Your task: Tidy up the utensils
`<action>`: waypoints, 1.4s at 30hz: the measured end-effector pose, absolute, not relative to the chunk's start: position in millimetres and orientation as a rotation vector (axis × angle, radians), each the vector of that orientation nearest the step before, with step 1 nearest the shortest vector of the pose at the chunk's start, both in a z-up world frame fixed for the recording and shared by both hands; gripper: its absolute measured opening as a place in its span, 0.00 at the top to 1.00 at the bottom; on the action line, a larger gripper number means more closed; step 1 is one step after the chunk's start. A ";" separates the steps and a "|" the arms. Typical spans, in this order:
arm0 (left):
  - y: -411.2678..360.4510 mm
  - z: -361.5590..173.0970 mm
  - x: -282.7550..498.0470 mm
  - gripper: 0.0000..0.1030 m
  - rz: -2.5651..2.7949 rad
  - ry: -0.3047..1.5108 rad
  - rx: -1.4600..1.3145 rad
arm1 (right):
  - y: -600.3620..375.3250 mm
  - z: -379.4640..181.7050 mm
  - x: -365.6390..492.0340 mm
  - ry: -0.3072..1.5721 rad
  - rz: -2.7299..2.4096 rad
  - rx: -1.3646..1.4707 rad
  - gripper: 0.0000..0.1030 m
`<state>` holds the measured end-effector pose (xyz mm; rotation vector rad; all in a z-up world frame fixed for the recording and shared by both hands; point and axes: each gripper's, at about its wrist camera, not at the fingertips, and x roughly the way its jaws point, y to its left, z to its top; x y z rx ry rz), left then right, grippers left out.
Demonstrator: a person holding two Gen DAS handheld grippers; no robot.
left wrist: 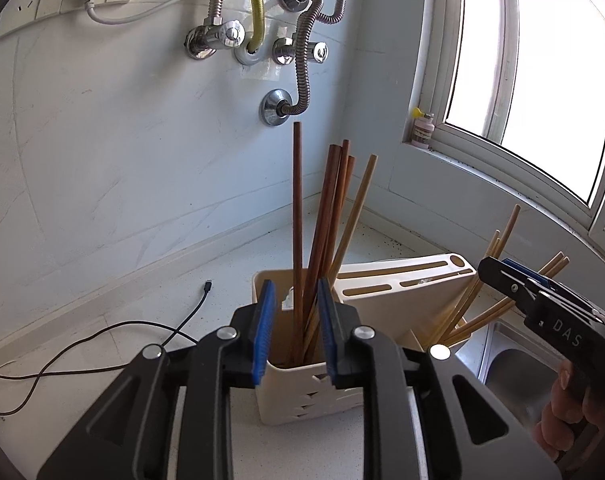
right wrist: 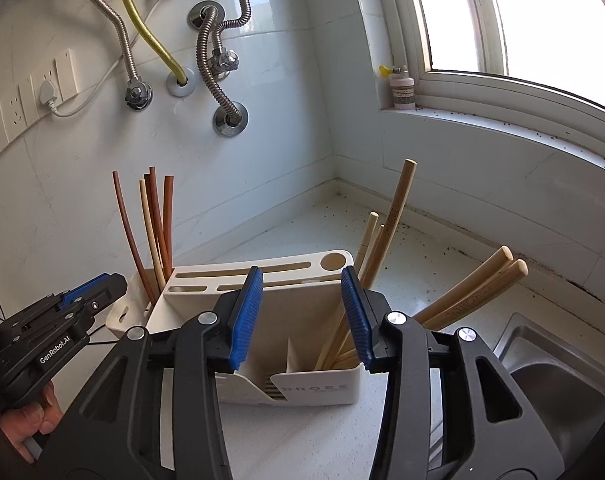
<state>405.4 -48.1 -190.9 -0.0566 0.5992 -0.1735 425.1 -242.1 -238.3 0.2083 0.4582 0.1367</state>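
1. Our left gripper (left wrist: 292, 330) points forward and slightly down, its blue-padded fingers (left wrist: 262, 336) parted with a narrow gap between them.
2. Our right gripper (right wrist: 302, 316) stands wider apart, blue pads (right wrist: 244, 320) splayed outward, clasping nothing.
3. Each of our hands (right wrist: 30, 420) wraps a black handle from below.

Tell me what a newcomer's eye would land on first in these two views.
First, the cream utensil holder on the white counter, with dark brown chopsticks standing in its left compartment and pale bamboo chopsticks fanning out of its right one, toward the steel sink. Next, the blue-padded left gripper and right gripper, both open and empty in front of the holder. Behind, corrugated metal hoses snake across the wall beside a bright window.
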 end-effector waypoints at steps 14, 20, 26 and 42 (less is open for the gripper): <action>-28.2 -155.2 349.0 0.13 -0.100 0.495 -0.038 | -241.8 -207.5 372.5 0.366 0.140 0.206 0.25; -16.0 -150.9 323.7 0.05 -0.099 0.506 -0.047 | -239.2 -195.4 343.5 0.332 0.131 0.200 0.09; -1.8 -146.6 296.1 0.05 -0.103 0.511 -0.041 | -233.1 -187.6 313.4 0.330 0.088 0.184 0.08; 21.3 -121.6 227.7 0.05 -0.175 0.465 -0.028 | -220.2 -174.3 226.0 0.333 0.036 0.150 0.08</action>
